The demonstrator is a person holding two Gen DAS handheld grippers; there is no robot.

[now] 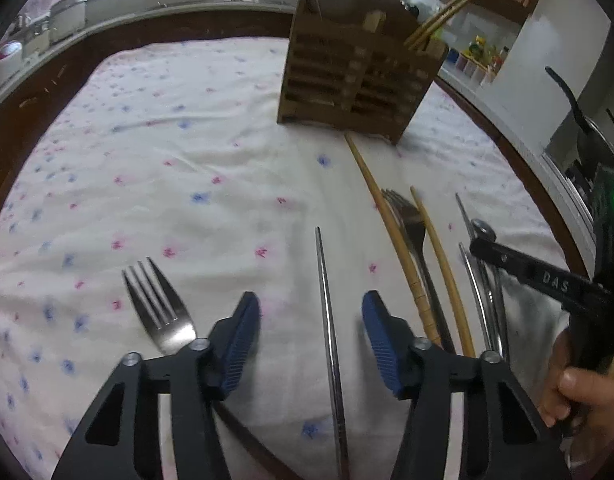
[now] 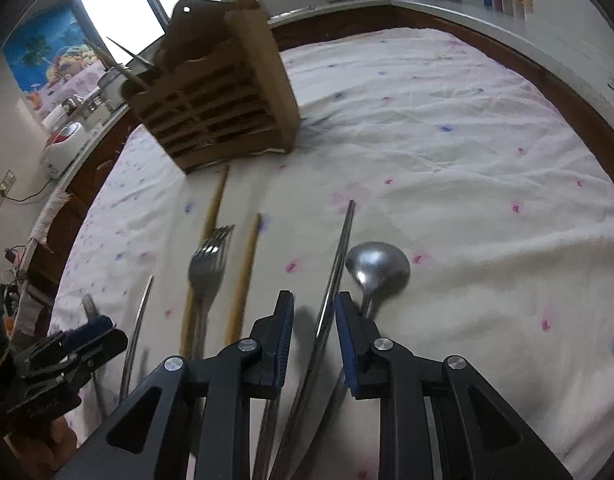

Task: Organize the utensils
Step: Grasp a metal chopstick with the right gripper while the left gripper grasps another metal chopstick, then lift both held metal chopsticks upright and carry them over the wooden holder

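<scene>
My left gripper (image 1: 311,320) hangs low over the cloth, jaws open, a thin metal chopstick (image 1: 325,280) lying between its blue pads with a gap on each side. A steel fork (image 1: 159,308) lies just to its left. My right gripper (image 2: 315,320) straddles another metal chopstick (image 2: 341,256), which runs close along the right pad, with a gap to the left pad. A steel spoon (image 2: 377,268) lies beside that pad. A second fork (image 2: 209,264) and two wooden chopsticks (image 2: 247,264) lie between the grippers. The slatted wooden utensil holder (image 1: 355,76) stands beyond.
A flowered white cloth (image 1: 167,160) covers the dark wooden table (image 2: 567,92). The holder has wooden chopsticks (image 1: 439,20) sticking out of it. More metal utensils (image 1: 481,292) lie by the right gripper's finger (image 1: 527,272). Kitchen counters with pots and jars ring the table.
</scene>
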